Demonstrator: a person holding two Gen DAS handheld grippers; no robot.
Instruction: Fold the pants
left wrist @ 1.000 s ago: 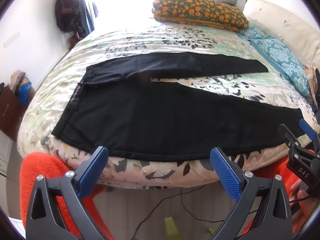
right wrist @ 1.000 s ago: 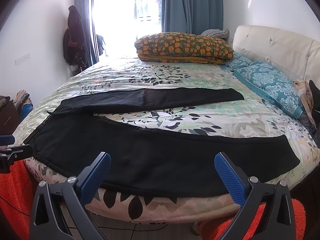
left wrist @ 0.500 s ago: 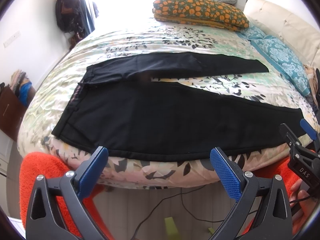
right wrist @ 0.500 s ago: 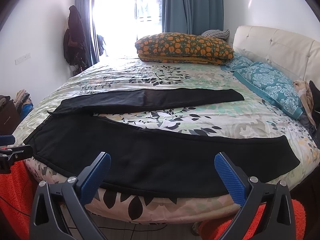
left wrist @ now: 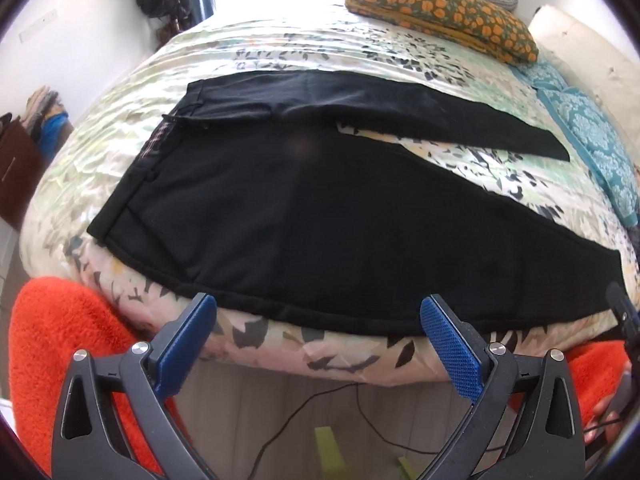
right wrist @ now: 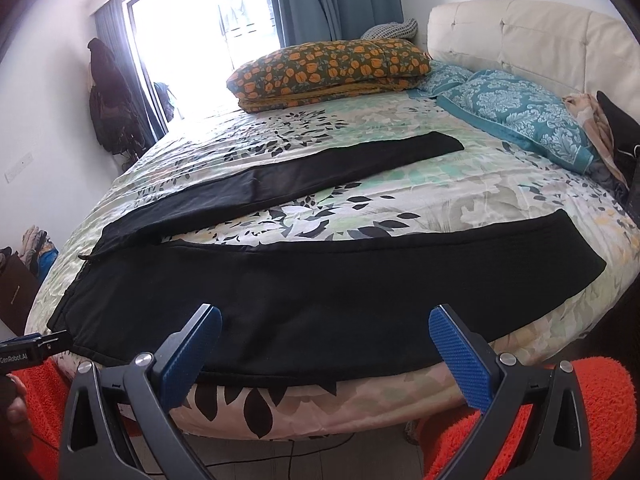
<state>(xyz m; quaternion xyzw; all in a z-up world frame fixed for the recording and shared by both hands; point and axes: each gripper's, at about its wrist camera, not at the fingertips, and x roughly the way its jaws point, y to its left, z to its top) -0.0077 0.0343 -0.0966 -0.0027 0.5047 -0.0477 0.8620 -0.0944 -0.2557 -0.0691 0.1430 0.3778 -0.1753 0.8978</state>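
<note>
Your black pants (left wrist: pixel 320 216) lie flat and unfolded on the floral bedspread (left wrist: pixel 304 40), waistband toward your left and the 2 legs spread apart in a V toward the right. The near leg runs along the bed's front edge; the far leg stretches toward the teal pillows (right wrist: pixel 520 112). A strip of bedspread shows between the legs.

Your left gripper (left wrist: pixel 316 320) hangs just off the front edge of the bed, its 2 blue pads spread wide with nothing between them, level with the hem seam of the near leg but not touching it. Your right gripper (right wrist: pixel 324 332) sits likewise at the bed's edge, fingers parted and empty, in front of the middle of the near leg.

At the far right of the left wrist view a dark piece of hardware shows, probably the other gripper's tip, though it is too cut off to be sure. An orange-flowered pillow (right wrist: pixel 332 64) rests at the far side of the bed beside the cream headboard (right wrist: pixel 532 32). Fuzzy red-orange fabric (left wrist: pixel 60 340) fills the lower corners of both views.
</note>
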